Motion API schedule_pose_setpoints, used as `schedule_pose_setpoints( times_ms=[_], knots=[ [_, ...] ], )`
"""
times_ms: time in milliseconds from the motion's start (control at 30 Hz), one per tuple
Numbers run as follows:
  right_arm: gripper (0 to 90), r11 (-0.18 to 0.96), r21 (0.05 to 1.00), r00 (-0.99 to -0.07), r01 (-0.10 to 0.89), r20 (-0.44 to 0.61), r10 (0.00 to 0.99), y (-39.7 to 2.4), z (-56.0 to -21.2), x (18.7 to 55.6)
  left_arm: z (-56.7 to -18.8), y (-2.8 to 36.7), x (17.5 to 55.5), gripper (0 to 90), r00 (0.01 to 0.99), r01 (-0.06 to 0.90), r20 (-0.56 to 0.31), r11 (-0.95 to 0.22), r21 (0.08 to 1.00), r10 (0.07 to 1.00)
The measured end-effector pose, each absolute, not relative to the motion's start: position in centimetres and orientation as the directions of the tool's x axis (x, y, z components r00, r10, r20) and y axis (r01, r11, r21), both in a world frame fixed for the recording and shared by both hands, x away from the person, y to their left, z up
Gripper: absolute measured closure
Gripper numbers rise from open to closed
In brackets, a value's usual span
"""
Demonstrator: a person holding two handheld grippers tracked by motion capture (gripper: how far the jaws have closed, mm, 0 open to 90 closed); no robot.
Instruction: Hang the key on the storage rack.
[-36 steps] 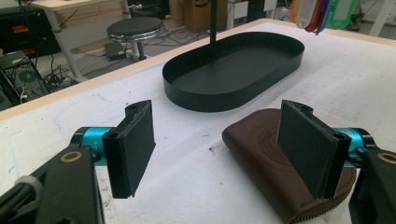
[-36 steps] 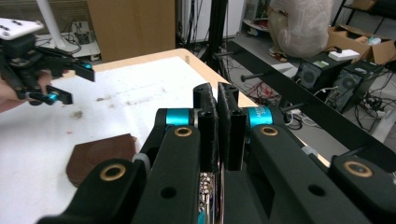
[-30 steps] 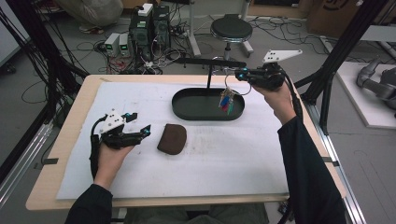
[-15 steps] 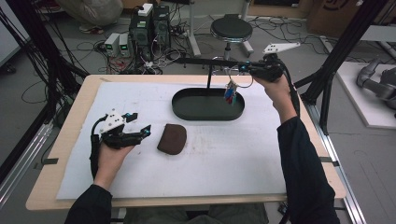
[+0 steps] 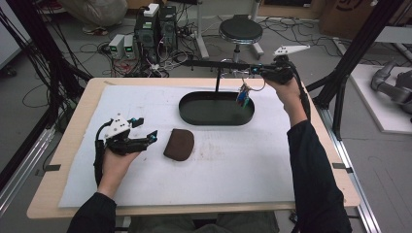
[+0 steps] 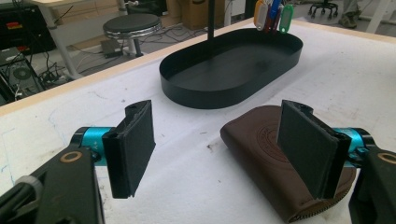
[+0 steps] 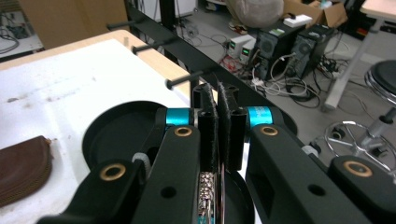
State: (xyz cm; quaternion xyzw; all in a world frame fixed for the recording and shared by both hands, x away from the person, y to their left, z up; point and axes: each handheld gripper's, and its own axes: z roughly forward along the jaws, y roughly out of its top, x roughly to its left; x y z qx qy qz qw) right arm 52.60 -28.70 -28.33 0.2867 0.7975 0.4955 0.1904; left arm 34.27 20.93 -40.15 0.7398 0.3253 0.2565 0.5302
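Note:
My right gripper (image 5: 260,71) is shut on the ring of a bunch of coloured key tags (image 5: 243,95), which dangles over the right end of the black oval tray (image 5: 194,119). In the right gripper view its pads (image 7: 218,100) are pressed together with the ring's chain (image 7: 208,186) below them, just short of a peg (image 7: 187,78) on the black rack bar (image 5: 218,64). My left gripper (image 5: 145,137) rests open on the white mat, its jaws level, just left of a brown leather pouch (image 5: 179,144). In the left gripper view the pouch (image 6: 261,149) lies behind the right pad (image 6: 308,144).
The rack's post stands in the tray (image 6: 205,95), with several pegs along its bar. The tags (image 6: 272,10) hang at the tray's far end. Computers, cables and a stool (image 5: 240,30) stand on the floor beyond the table's far edge.
My right hand has carried the key tags to the right and farther back, closer to the rack bar. The left gripper and the pouch have stayed put.

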Motion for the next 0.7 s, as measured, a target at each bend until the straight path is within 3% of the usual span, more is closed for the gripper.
schedule_pose_setpoints(
  times_ms=[700],
  knots=[
    [87.7,0.350,0.885,-0.735,0.307,-0.014,0.678,-29.1,-29.7,53.9,-40.3,20.9,34.2,27.7,0.661,0.210,0.033,-0.228,0.951,0.749]
  ],
)
